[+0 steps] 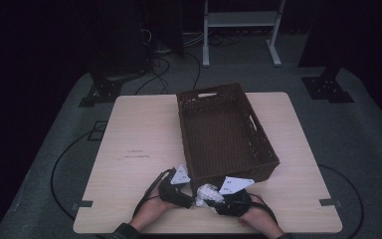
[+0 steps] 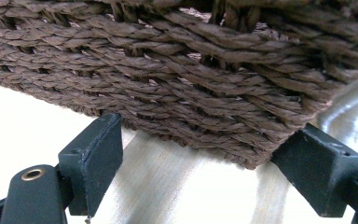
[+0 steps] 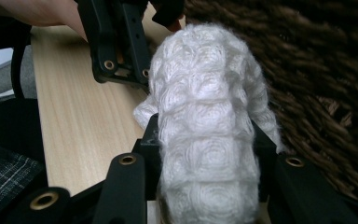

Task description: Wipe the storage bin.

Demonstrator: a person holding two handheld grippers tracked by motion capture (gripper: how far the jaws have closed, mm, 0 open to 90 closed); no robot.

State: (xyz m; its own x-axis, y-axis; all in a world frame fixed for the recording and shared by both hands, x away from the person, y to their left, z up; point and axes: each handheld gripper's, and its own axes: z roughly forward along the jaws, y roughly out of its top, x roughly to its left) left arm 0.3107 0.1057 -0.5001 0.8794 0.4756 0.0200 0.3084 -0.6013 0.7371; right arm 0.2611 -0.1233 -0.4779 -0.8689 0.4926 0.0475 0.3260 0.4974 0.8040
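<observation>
Looking down from the high view, a pale wooden table [image 1: 134, 149] carries a dark brown woven basket [image 1: 224, 132], rectangular with handle slots in its walls, and both of the person's hands reach in at the near edge just in front of it. The left gripper [image 1: 176, 191] lies at the basket's near left corner; the right gripper [image 1: 214, 199] lies just beside it, holding a white knitted cloth [image 1: 206, 191] between the two tools.

The right gripper view supplies the texture that the high view leaves blurred: the white knitted cloth [image 3: 209, 140] is a soft, bulky roll of fuzzy yarn worked in raised rounded cells. The right gripper [image 3: 209, 154] has its black jaws pressed against both sides of the roll, pinching it. The left gripper [image 3: 121, 42] stands just behind the cloth, and the basket [image 3: 317, 84] wall rises at the right.

The left gripper view shows the basket [image 2: 182, 79] from close by: twisted fibre cords in horizontal rows, with its bottom corner resting on the table [image 2: 168, 186]. The left gripper [image 2: 200, 163] has its jaws spread, one on each side of that corner, neither visibly touching it.
</observation>
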